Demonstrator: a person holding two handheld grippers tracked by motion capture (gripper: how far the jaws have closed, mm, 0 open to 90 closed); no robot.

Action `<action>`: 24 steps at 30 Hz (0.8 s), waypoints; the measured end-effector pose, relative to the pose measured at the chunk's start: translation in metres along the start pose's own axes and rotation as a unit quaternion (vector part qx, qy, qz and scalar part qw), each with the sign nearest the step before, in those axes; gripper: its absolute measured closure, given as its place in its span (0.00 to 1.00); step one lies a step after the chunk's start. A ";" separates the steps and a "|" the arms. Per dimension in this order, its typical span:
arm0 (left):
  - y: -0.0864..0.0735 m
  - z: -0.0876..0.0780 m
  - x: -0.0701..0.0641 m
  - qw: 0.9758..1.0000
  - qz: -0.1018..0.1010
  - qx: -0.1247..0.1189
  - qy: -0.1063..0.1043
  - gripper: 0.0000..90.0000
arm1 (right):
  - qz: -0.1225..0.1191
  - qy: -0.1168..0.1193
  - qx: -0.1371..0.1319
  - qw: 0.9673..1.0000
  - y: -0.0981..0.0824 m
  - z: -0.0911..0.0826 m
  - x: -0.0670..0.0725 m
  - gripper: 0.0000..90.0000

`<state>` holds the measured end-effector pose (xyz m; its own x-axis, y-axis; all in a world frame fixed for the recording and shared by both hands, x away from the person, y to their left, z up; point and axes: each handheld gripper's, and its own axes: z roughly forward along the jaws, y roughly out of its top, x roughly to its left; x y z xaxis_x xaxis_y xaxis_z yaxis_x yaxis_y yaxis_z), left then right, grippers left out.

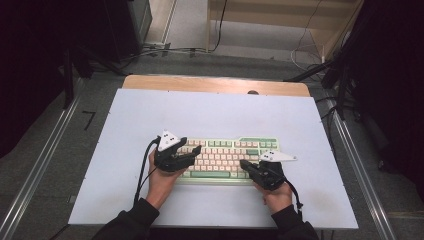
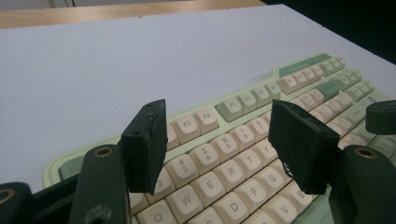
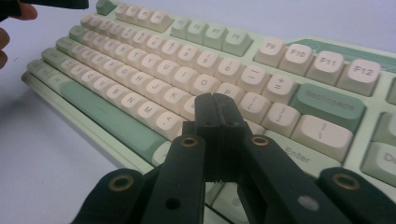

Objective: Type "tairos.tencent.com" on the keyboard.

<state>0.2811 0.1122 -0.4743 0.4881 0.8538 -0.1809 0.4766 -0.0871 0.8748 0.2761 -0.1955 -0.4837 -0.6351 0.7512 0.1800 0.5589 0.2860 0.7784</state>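
A pale green keyboard [image 1: 227,150] with cream keys lies in the middle of the white board. My left gripper [image 1: 192,150] hovers over its left end, jaws open and nothing between them. In the left gripper view the two pads [image 2: 148,142] stand apart above the number and letter keys of the keyboard [image 2: 205,119]. My right gripper [image 1: 243,163] is at the keyboard's lower right part. In the right gripper view its jaws [image 3: 215,112] are shut together with nothing between them, tips low over the keys of the keyboard [image 3: 140,60] left of Enter; contact cannot be told.
The white board [image 1: 150,120] covers a wooden table whose edge [image 1: 215,84] shows at the back. Metal rails [image 1: 45,165] run along both sides. Cables [image 1: 165,50] lie on the floor beyond the table. Bare board surrounds the keyboard.
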 end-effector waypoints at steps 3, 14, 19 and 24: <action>-0.002 -0.004 0.004 1.000 -0.004 -0.001 0.007 0.42 | -0.006 0.007 0.006 1.000 0.002 0.004 0.003 0.97; -0.007 -0.019 0.014 1.000 -0.014 -0.005 0.026 0.42 | -0.018 0.018 0.027 0.999 0.005 0.016 0.008 0.97; -0.009 -0.023 0.018 0.999 -0.019 -0.005 0.034 0.42 | -0.024 0.017 0.034 0.999 0.005 0.020 0.010 0.97; -0.010 -0.025 0.019 0.999 -0.022 -0.005 0.036 0.42 | -0.025 0.017 0.037 0.999 0.005 0.021 0.011 0.97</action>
<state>0.2671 0.1421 -0.4748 0.4128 0.8916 -0.1861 0.4891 -0.0445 0.8711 0.2831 -0.1739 -0.4906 -0.6799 0.7149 0.1631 0.5629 0.3663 0.7409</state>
